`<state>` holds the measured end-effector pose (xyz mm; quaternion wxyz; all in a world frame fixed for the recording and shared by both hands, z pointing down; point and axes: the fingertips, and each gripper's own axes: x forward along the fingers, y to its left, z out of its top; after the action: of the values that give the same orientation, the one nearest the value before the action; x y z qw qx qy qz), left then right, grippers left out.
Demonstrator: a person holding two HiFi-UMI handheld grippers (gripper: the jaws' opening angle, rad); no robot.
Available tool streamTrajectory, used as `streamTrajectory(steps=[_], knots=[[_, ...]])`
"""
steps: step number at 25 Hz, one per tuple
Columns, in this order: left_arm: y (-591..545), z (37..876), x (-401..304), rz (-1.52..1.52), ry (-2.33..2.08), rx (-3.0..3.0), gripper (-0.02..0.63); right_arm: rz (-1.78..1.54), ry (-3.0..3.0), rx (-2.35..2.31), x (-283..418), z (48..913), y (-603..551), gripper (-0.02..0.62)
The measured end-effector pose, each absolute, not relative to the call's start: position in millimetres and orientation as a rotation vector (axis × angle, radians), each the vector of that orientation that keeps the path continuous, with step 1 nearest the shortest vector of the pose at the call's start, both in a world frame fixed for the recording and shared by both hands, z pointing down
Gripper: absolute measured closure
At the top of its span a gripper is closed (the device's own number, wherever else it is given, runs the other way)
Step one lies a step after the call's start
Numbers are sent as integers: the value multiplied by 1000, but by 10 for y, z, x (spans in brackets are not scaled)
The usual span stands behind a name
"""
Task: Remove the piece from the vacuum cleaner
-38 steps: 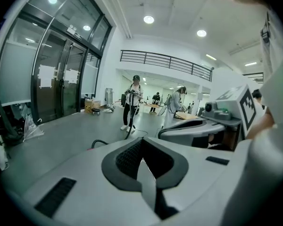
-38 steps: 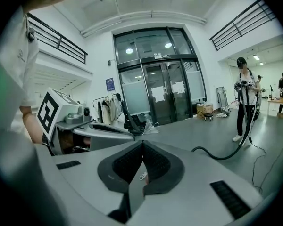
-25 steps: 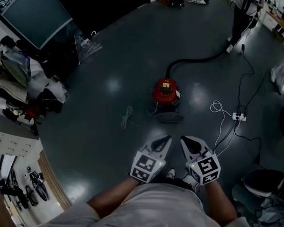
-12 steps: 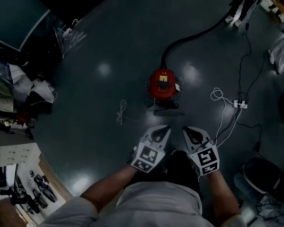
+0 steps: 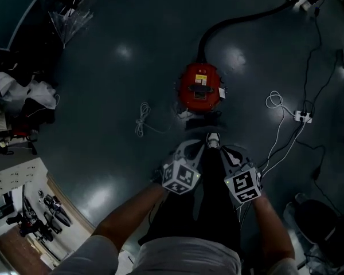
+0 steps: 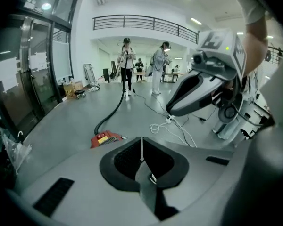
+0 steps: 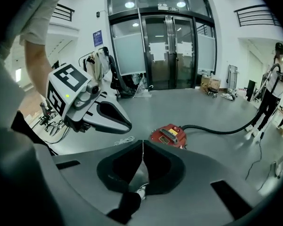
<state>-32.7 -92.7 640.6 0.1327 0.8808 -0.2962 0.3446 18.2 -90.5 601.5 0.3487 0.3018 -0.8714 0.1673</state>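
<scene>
The red vacuum cleaner stands on the dark floor, and its black hose runs off to the upper right. A dark flat part sits at its near side. My left gripper and right gripper hang side by side just short of it, both shut and empty. A shoe shows between them. The vacuum cleaner lies ahead in the left gripper view, beyond the left gripper. In the right gripper view the vacuum cleaner is just past the right gripper.
A coiled white cord lies left of the vacuum. A power strip with white cables lies to the right. Clothes and clutter line the left side. People stand far along the hose. Glass doors are behind.
The person has walked forward, so the vacuum cleaner is now much closer to both grippers. Both grippers stay shut and side by side.
</scene>
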Motion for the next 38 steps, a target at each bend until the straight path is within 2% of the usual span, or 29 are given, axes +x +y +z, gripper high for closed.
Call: streamTrajectory(steps=[8, 10, 12, 14, 17, 25, 29, 34, 38], knots=[[-1286, 7939, -188, 1192, -737, 2510, 595, 335, -2145, 554, 311, 7761, -1206, 575], [-1296, 8300, -159, 1254, -677, 2501, 557, 281, -2100, 470, 368, 8179, -1235, 573], [-1271, 8636, -132, 1324, -604, 2497, 485, 235, -2059, 374, 421, 8559, -1210, 539], [-1225, 8920, -117, 1393, -542, 2493, 458, 174, -2026, 287, 450, 8871, -1158, 484], [-1111, 9257, -130, 1487, -461, 2477, 446, 80, -1998, 207, 415, 9186, -1137, 453], [-1085, 9746, -180, 1634, -370, 2440, 449, -63, -1927, 80, 287, 9638, -1088, 449], [-1098, 9794, -140, 1686, -348, 2463, 533, -152, -1898, 65, 286, 9731, -1096, 456], [-1069, 9791, -128, 1678, -306, 2475, 564, -171, -1886, 38, 274, 9753, -1118, 539], [-983, 9768, -119, 1675, -256, 2463, 569, -160, -1876, -9, 281, 9729, -1035, 552]])
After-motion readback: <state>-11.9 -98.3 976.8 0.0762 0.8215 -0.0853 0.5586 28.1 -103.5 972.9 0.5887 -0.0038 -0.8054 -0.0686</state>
